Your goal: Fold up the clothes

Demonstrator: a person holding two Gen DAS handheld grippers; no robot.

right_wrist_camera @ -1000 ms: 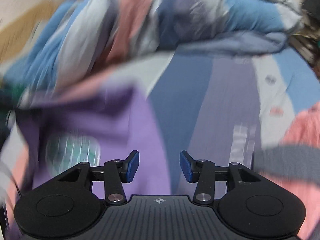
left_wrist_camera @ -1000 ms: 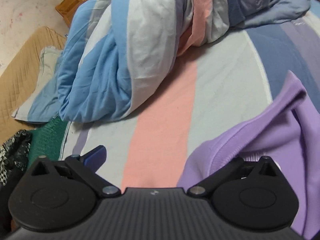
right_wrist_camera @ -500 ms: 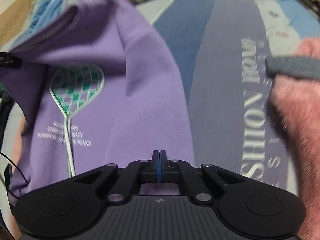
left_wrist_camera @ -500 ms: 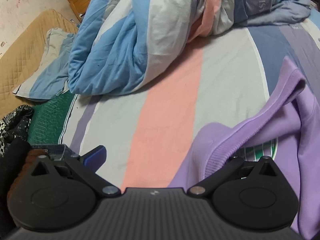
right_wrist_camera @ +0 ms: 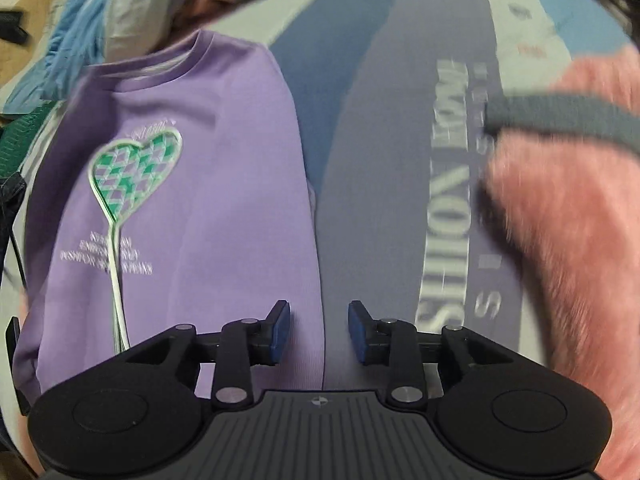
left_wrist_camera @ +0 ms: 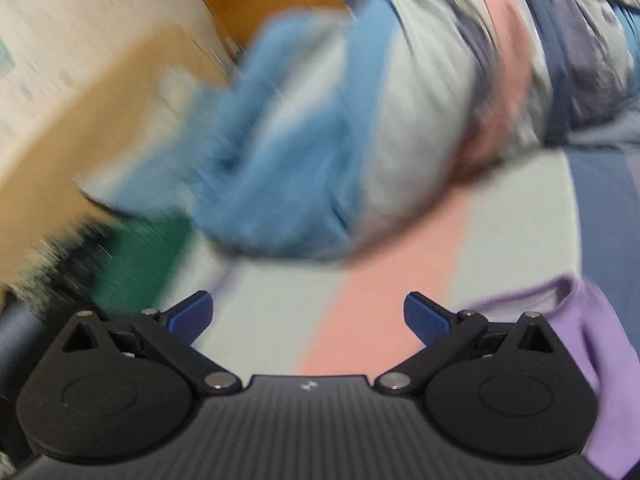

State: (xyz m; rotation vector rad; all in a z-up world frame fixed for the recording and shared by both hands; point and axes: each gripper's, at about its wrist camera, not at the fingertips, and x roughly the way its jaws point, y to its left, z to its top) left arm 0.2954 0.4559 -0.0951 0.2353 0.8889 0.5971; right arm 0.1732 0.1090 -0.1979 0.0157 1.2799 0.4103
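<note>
The purple sweatshirt (right_wrist_camera: pixel 192 208) now lies flat on the striped bed (right_wrist_camera: pixel 360 160), heart print up, no longer lifted by its edge. Both the right tongs (right_wrist_camera: pixel 319 330) and left tongs (left_wrist_camera: pixel 308 316) have let go and stand apart, empty. I judge one fold just laid; a pink fuzzy garment (right_wrist_camera: pixel 568 216) lies beside.

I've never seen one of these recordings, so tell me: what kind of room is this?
Most likely a bedroom. A striped bedsheet covers the surface, a bunched-up duvet lies at its far end, and a purple sweatshirt lies spread out on it.
</note>
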